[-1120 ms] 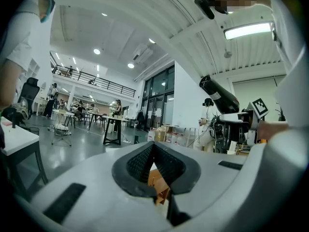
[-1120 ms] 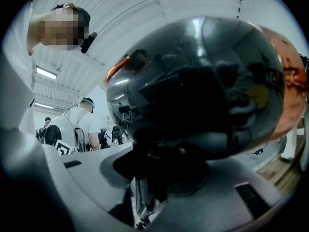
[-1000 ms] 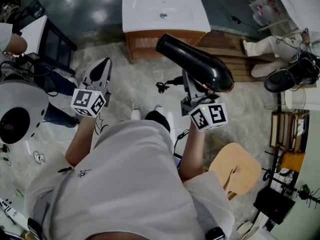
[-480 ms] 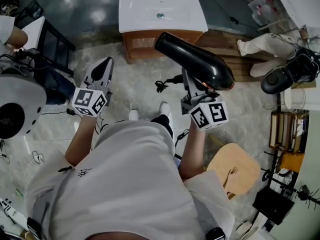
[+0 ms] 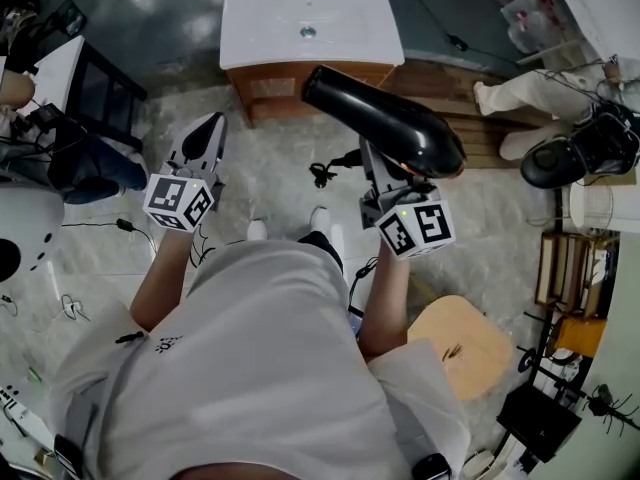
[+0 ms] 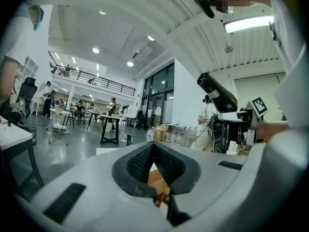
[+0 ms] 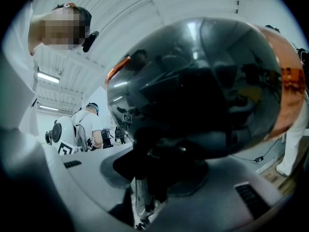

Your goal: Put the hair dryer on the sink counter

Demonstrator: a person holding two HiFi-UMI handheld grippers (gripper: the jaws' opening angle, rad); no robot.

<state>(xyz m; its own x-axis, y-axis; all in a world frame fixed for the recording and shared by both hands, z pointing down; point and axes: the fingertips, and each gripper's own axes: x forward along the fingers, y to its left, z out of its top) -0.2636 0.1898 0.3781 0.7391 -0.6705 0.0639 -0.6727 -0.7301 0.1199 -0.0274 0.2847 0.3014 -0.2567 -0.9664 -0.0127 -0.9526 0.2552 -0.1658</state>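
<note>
Both grippers have drifted nearer the sink counter (image 5: 350, 43).
Right gripper (image 5: 386, 171) clamps the black hair dryer (image 5: 390, 128) by its handle; left gripper (image 5: 205, 130) empty, jaws together.

The person wears a pale grey short-sleeved T-shirt (image 5: 270, 368) with a small dark print on the chest, dark trousers (image 5: 318, 236) and white shoes (image 5: 257, 230). The left hand-held gripper (image 5: 207, 126) has a light grey shell and black ribbed pads (image 6: 137, 164) that taper to a point. The right hand-held gripper (image 5: 378, 163) is grey too. Each carries a white cube (image 5: 178, 203) printed with black square markers. The right cube shows a small green light.
</note>
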